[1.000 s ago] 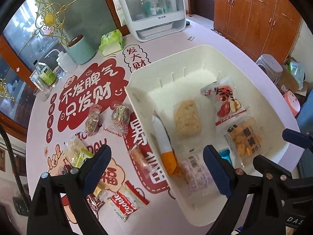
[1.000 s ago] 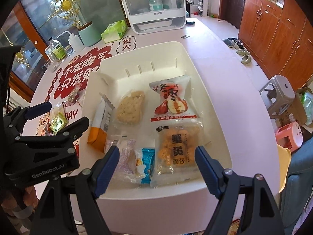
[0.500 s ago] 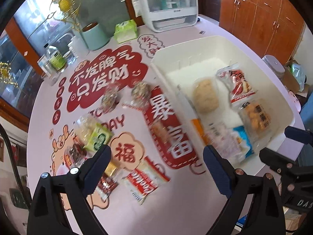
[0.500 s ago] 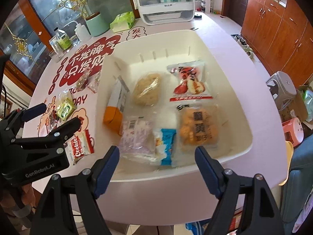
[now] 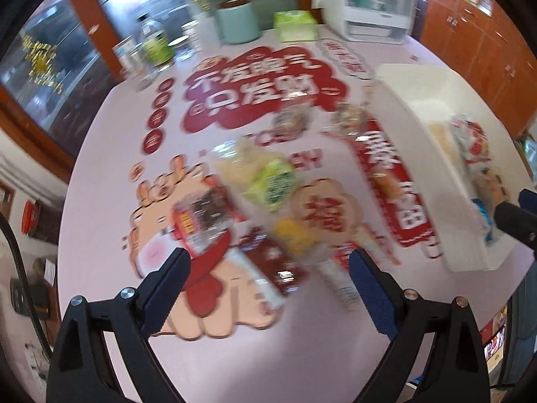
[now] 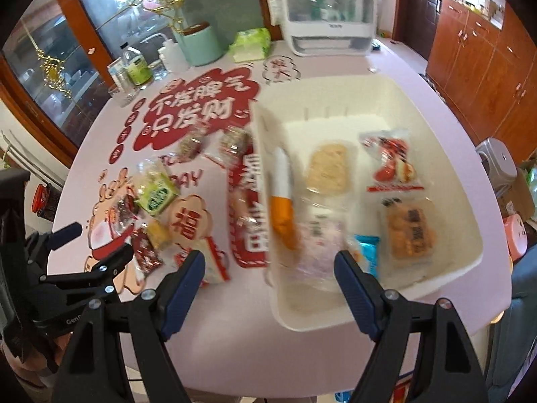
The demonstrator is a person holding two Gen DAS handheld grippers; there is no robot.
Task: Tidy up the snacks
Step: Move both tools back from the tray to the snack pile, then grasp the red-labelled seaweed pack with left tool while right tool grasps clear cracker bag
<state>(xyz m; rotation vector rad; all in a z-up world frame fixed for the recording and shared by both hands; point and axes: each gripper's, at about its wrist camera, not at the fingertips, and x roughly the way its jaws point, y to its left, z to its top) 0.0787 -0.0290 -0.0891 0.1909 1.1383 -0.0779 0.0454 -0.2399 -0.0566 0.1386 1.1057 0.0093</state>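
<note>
The left wrist view is blurred. My left gripper (image 5: 268,288) is open and empty above loose snacks on the pink table: a green packet (image 5: 272,184), a red-and-dark packet (image 5: 201,221), a yellow packet (image 5: 295,235) and a cookie packet (image 5: 339,278). My right gripper (image 6: 270,285) is open and empty over the near left wall of the white bin (image 6: 369,100). In the bin lie an orange-and-white packet (image 6: 282,198), a rice cracker (image 6: 329,168), a red packet (image 6: 389,161), a yellow snack bag (image 6: 409,231) and a blue packet (image 6: 367,252). The left gripper (image 6: 94,245) shows at the left.
At the table's back stand a mint canister (image 6: 201,43), a green tissue pack (image 6: 251,42), a white appliance (image 6: 329,10) and bottles (image 6: 134,67). Wooden cabinets (image 6: 486,50) and a grey stool (image 6: 496,164) are off to the right. The table's rim curves close below both grippers.
Both grippers have swung left. The left one left the bin and now hangs over the loose snacks. The right one shifted from the bin's middle to its left wall. Both jaws stay wide.
</note>
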